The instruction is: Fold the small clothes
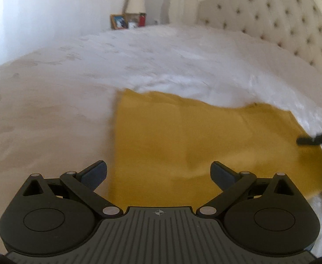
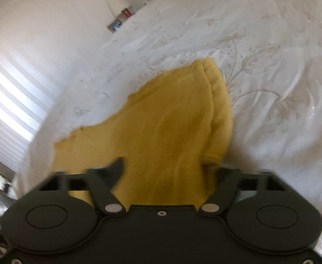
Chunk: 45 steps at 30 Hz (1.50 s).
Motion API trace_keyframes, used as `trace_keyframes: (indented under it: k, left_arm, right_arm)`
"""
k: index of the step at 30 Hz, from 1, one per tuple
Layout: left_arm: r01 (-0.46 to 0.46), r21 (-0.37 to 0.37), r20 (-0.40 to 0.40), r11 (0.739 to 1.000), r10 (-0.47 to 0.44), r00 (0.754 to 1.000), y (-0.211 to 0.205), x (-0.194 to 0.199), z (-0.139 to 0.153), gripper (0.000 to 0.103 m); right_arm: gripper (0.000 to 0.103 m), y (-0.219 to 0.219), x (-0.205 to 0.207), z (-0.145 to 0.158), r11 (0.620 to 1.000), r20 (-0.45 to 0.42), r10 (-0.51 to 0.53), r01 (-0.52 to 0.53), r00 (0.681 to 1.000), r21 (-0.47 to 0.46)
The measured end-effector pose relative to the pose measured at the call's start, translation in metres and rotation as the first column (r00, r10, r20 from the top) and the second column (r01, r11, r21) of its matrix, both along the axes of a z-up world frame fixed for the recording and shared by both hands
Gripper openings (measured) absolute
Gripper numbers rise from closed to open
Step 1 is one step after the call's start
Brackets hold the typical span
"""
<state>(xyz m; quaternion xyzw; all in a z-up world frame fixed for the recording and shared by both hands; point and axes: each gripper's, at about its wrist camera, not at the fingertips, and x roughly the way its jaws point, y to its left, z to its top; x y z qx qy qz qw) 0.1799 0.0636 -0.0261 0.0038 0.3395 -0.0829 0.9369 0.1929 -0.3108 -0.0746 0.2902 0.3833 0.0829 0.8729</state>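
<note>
On the white bedspread (image 1: 73, 101), a mustard garment (image 1: 183, 136) lies flat for folding.
Left gripper (image 1: 158, 171) gapes empty; right gripper (image 2: 167, 169) straddles its edge, grip unclear.

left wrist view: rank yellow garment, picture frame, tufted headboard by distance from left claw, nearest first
1. yellow garment: on the bed, directly ahead of the left claw.
2. tufted headboard: upper right, at the bed's head.
3. picture frame: upper centre-left, beyond the bed; close to the headboard's rank.

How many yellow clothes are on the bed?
1. The yellow cloth lies on the white bed, in front of the left tongs; the right tongs are at its edge. More could be hidden out of view.
</note>
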Motion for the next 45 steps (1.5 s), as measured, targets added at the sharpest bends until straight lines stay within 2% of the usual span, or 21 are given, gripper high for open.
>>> trace_keyframes:
  k: [3,4,6,9,11,14,17,20,27,31,35,37,38,39,41,45]
  left_arm:
    - [-0.025,0.019,0.032,1.000,0.025,0.999,0.015,0.002,0.002,0.102]
    - [-0.026,0.017,0.041,1.000,0.025,0.999,0.019,0.001,0.002,0.102]
    - [-0.014,0.006,0.034,1.000,0.014,0.999,0.027,0.003,0.002,0.101]
    - [0.002,-0.008,0.034,1.000,-0.001,0.999,0.041,0.001,0.005,0.101]
    - [-0.006,-0.013,0.057,1.000,0.007,0.998,0.050,0.000,0.010,0.101]
    - [-0.030,-0.035,0.061,0.999,0.032,0.998,0.061,0.005,0.016,0.101]
    - [-0.055,-0.069,0.039,0.996,0.058,0.998,0.075,0.009,0.018,0.101]
    - [-0.080,-0.091,0.020,0.993,0.082,0.996,0.089,0.012,0.018,0.101]
    - [-0.155,-0.159,-0.027,0.975,0.153,0.988,0.125,0.015,0.018,0.101]
    - [-0.187,-0.190,-0.042,0.964,0.183,0.982,0.139,0.016,0.019,0.101]
    - [-0.201,-0.209,-0.066,0.957,0.192,0.979,0.144,0.018,0.017,0.101]
    - [-0.198,-0.219,-0.076,0.955,0.186,0.980,0.144,0.019,0.015,0.101]
    - [-0.192,-0.223,-0.080,0.956,0.178,0.981,0.143,0.020,0.014,0.101]
    - [-0.184,-0.226,-0.081,0.957,0.170,0.982,0.142,0.020,0.014,0.101]
    - [-0.169,-0.225,-0.078,0.960,0.155,0.985,0.138,0.019,0.013,0.101]
    - [-0.144,-0.222,-0.068,0.965,0.131,0.989,0.133,0.019,0.012,0.101]
  right_arm:
    - [0.042,0.006,0.001,0.006,0.997,-0.025,-0.010,0.008,1.000,-0.075]
    - [0.039,0.009,0.001,0.009,0.995,-0.032,-0.016,0.013,0.999,-0.097]
    - [0.027,0.014,0.000,0.017,0.990,-0.035,-0.028,0.023,0.999,-0.139]
    - [0.023,0.028,-0.001,0.035,0.974,-0.015,-0.035,0.031,0.999,-0.224]
    - [0.021,0.042,-0.001,0.052,0.968,0.017,-0.018,0.022,1.000,-0.248]
    - [0.021,0.071,0.004,0.076,0.960,0.050,0.028,-0.013,0.998,-0.279]
    - [0.021,0.105,0.012,0.095,0.965,0.072,0.090,-0.069,0.993,-0.253]
    - [0.021,0.142,0.022,0.101,0.968,0.087,0.149,-0.127,0.985,-0.214]
    - [0.021,0.233,0.047,0.084,0.940,0.073,0.279,-0.256,0.958,-0.227]
    - [0.021,0.270,0.054,0.067,0.913,0.045,0.317,-0.293,0.947,-0.283]
    - [0.022,0.294,0.054,0.058,0.870,0.019,0.343,-0.310,0.939,-0.383]
    - [0.028,0.305,0.053,0.054,0.847,0.012,0.363,-0.325,0.932,-0.420]
    - [0.034,0.309,0.052,0.052,0.840,0.011,0.386,-0.346,0.923,-0.417]
    - [0.043,0.312,0.049,0.052,0.841,0.018,0.408,-0.368,0.913,-0.397]
    - [0.054,0.311,0.045,0.053,0.848,0.053,0.466,-0.429,0.883,-0.311]
    - [0.056,0.298,0.028,0.062,0.855,0.123,0.500,-0.466,0.857,-0.229]
